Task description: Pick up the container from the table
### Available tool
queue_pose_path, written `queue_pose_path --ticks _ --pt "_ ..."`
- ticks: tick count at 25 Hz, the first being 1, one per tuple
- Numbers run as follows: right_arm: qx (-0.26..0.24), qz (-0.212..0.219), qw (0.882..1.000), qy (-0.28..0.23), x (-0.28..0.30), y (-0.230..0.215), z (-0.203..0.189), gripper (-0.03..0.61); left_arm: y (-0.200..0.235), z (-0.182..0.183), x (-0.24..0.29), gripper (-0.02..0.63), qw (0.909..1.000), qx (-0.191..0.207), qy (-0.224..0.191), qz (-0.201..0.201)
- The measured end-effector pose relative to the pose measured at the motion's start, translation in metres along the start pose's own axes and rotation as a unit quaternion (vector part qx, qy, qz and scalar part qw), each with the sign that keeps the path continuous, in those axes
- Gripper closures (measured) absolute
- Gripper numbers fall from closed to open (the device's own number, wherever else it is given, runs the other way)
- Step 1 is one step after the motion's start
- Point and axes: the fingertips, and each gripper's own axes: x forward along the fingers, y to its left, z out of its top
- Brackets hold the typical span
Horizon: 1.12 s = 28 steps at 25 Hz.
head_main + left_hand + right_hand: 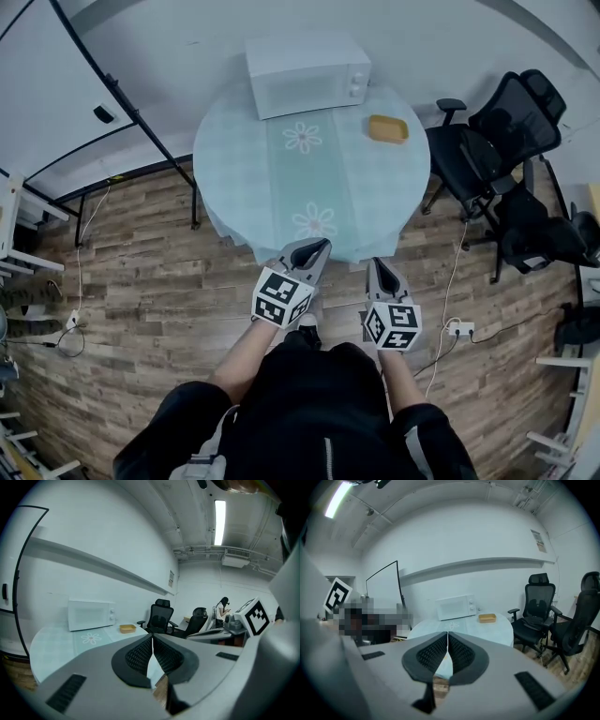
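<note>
A round counter [234, 178] stands on wood floor [141, 281], chairs [506, 131] at its right. The container [387, 128] lies by the microwave [307, 73], far side. The left gripper [319, 246] and right gripper [376, 265] hover nearer, fingers pressed together, empty.

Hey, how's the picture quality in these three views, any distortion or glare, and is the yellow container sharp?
Head view: edges bend fisheye-style, light is even, container small but clear on the table. Left gripper view: strong warp, dark corners, ceiling light blown out. Right gripper view: same warp, the shut right tool fills the foreground, container fairly sharp.
</note>
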Motion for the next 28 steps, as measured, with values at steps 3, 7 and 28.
queue_pose_path --ticks 3,7,28 --pt "0.003 -0.005 1.000 0.003 0.008 -0.001 -0.001 0.554 0.009 0.000 0.006 0.592 1.0000 -0.001 0.003 -0.005" --pt "0.007 -0.016 1.000 0.005 0.016 -0.010 0.001 0.554 0.017 0.002 0.019 0.592 0.9999 -0.003 0.007 -0.012" --pt "0.022 -0.011 1.000 0.008 0.110 -0.081 0.034 0.554 0.065 0.027 0.122 0.592 0.9996 0.002 0.026 -0.011"
